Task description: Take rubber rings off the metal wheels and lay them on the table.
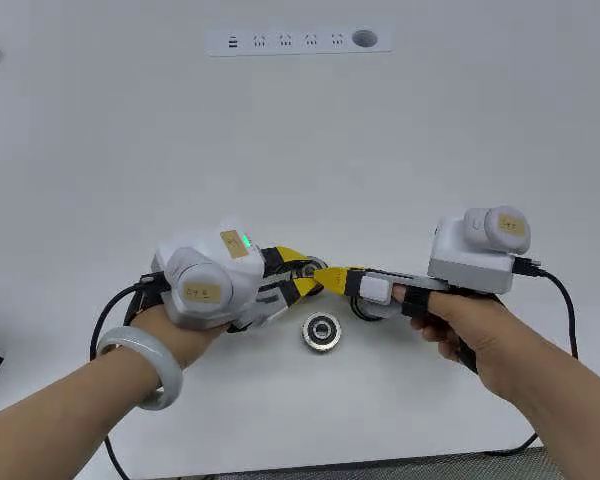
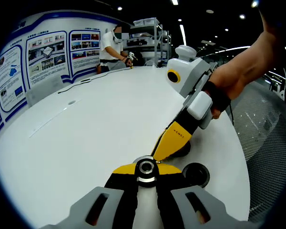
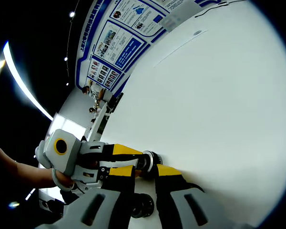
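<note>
Centrally, a small silver metal wheel [image 2: 146, 167] sat clenched between the left gripper's [image 1: 300, 272] yellow jaws. The right gripper's [image 1: 325, 277] tips touched its rim, but I cannot tell their grip. Just below, a second, black-rimmed wheel [image 1: 321, 331] lay on the white tabletop [image 1: 400, 160], with open room around it and the table edge along the bottom of the frame.

One metal wheel [image 2: 146, 168], silver with a dark hub, sits clamped upright between the left gripper [image 2: 146, 171]'s yellow tips. A second wheel [image 1: 321, 331], black rubber ring still on, lies flat on the table [image 1: 430, 150] at its six o'clock.
</note>
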Available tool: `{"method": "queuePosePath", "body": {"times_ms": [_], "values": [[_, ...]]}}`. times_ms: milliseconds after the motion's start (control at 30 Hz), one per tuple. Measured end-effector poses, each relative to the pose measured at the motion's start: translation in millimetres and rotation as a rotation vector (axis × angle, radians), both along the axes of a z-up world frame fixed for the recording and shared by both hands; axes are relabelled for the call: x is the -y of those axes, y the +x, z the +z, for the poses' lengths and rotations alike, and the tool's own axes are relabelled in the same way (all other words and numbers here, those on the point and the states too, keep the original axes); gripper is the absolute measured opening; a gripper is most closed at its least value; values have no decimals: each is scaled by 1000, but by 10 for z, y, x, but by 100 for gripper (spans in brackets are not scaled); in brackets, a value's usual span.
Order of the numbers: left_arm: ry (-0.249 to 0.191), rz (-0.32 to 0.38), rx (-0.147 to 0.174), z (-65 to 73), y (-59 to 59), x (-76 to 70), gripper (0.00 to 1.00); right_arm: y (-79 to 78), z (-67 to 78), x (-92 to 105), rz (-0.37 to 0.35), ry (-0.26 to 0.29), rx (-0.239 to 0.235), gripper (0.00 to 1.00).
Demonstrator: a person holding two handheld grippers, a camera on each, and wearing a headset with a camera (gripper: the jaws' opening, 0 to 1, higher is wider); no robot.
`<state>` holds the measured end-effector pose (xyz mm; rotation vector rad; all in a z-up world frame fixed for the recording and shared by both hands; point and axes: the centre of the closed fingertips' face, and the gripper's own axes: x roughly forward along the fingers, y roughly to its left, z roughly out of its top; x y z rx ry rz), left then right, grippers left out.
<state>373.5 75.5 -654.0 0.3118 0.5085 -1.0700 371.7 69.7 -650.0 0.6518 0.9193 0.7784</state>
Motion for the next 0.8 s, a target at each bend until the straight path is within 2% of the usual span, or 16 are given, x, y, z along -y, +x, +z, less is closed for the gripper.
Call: {"method": "queuePosePath", "body": {"times_ms": [167,333,433,800], "values": [[-1,0,0,2,-1,0,14,12,-28,21,-8,-13,-8,12],[-2,-2,-1,4,-3,1,14,19,-67,58,-12,-54,5,6],[-2,-2,0,1,-3,-4,14,29,-30,68,-14,-47,16,2],[-3,-3,-2,12,-7,1,14,11,6,37,8,-52,39,2]]}}
